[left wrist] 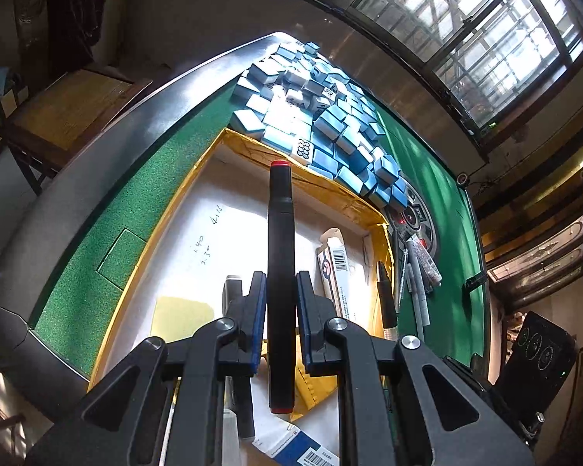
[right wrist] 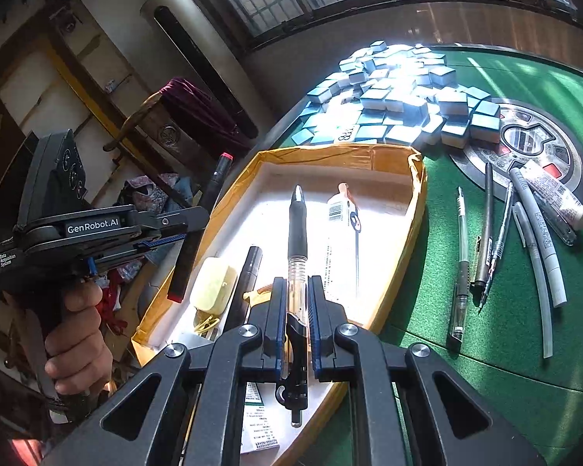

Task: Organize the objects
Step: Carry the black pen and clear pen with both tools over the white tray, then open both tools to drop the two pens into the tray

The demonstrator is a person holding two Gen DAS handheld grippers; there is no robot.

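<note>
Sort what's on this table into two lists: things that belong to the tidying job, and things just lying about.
Part of the job:
- black marker in left gripper
- clear pen in right gripper
- box
- loose pens on the felt

Just lying about:
- mahjong tiles
- chair

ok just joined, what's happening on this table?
A person is tidying stationery into the white tray with yellow-taped edges on the green felt table. The left gripper is shut on a black marker with red ends, the right gripper on a clear pen with a black grip; both hang over the tray. More pens lie loose on the felt beside a pile of blue-backed mahjong tiles.
</note>
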